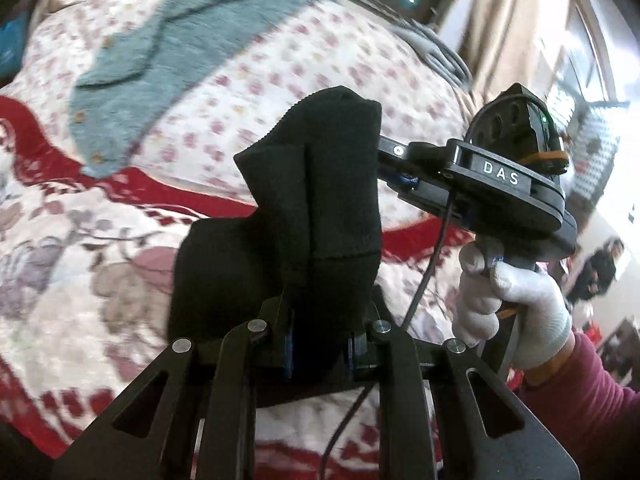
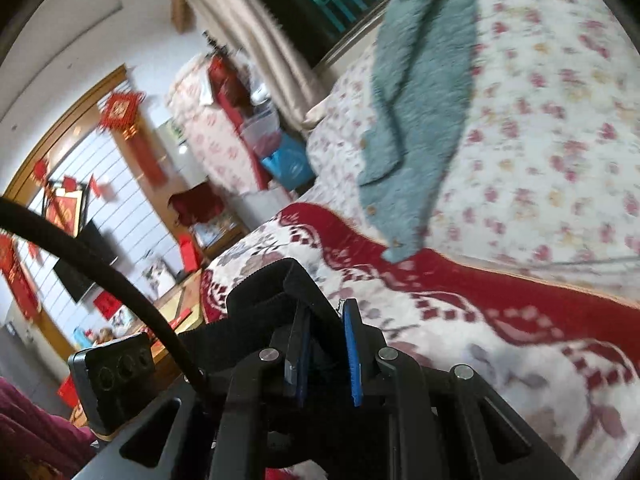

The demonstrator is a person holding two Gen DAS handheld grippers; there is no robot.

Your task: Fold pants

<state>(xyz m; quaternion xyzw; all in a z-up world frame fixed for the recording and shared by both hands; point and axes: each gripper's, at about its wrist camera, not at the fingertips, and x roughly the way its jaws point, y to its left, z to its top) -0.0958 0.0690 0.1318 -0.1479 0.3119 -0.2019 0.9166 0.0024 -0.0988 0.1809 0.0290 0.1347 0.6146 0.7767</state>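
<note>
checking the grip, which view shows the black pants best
The left wrist view: the black pants rise bunched between the left gripper and the right gripper, most of the cloth in sight. The right wrist view shows only a folded edge at its own jaws.

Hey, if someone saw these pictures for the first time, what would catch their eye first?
First, the black pants, bunched and lifted off the bed in the middle of the left wrist view, pinched by both the left hand-held gripper and the right hand-held gripper. Behind them lies a fuzzy teal cardigan on the floral bedspread, with a bold red-patterned blanket spread nearer the camera.
</note>
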